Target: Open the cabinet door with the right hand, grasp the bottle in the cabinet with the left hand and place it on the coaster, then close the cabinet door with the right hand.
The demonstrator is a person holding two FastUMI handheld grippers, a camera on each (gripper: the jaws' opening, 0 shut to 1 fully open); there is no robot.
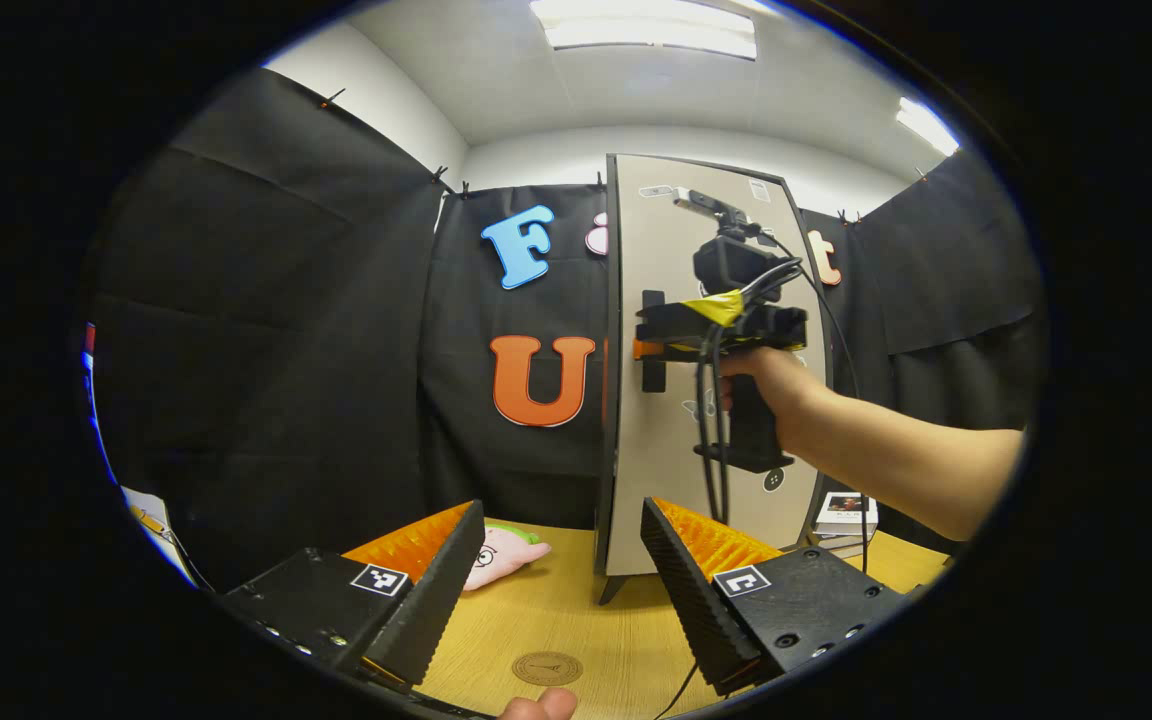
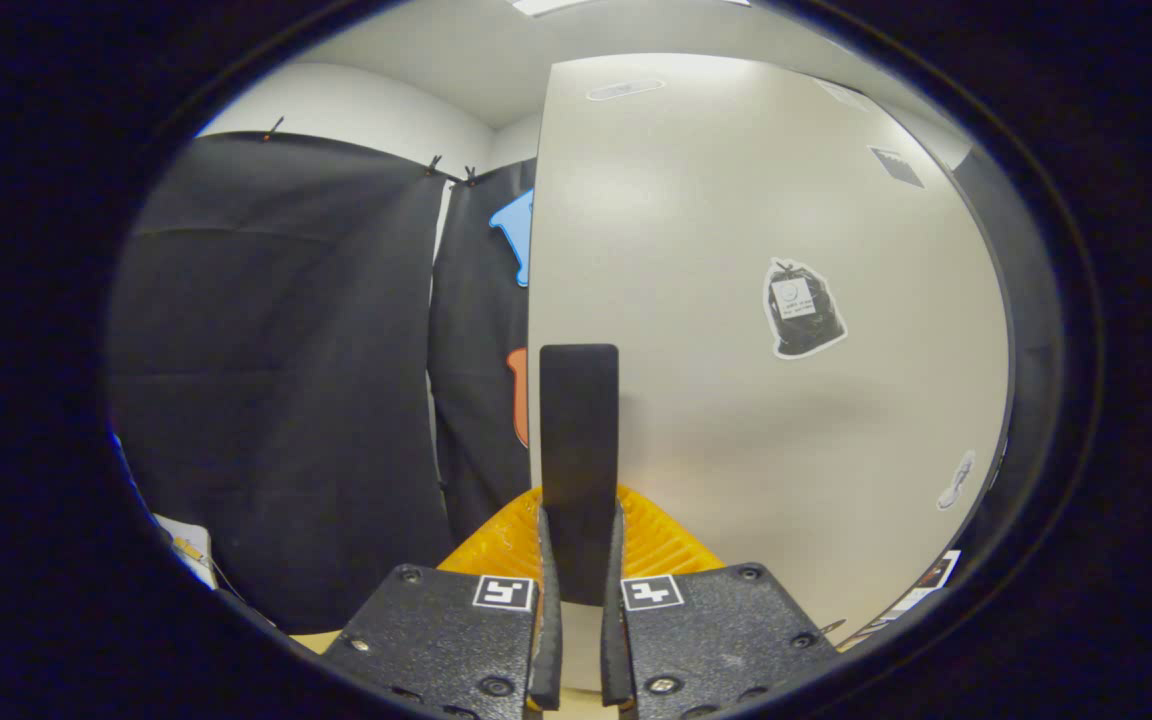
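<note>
Barely starting here: the right tongs (image 2: 576,600) are clamping the black handle (image 2: 578,440) on the cabinet door (image 2: 756,400), which looks closed. Left tongs (image 1: 556,590) are waiting spread wide over the tabletop (image 1: 556,610), coaster (image 1: 547,668) sitting empty. Bottle's presumably inside, can't tell.

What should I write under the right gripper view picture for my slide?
Right gripper shut on the black handle of the beige cabinet door.

Matt smooth cabinet door (image 2: 736,300), wood-grain table (image 1: 556,610)
</note>
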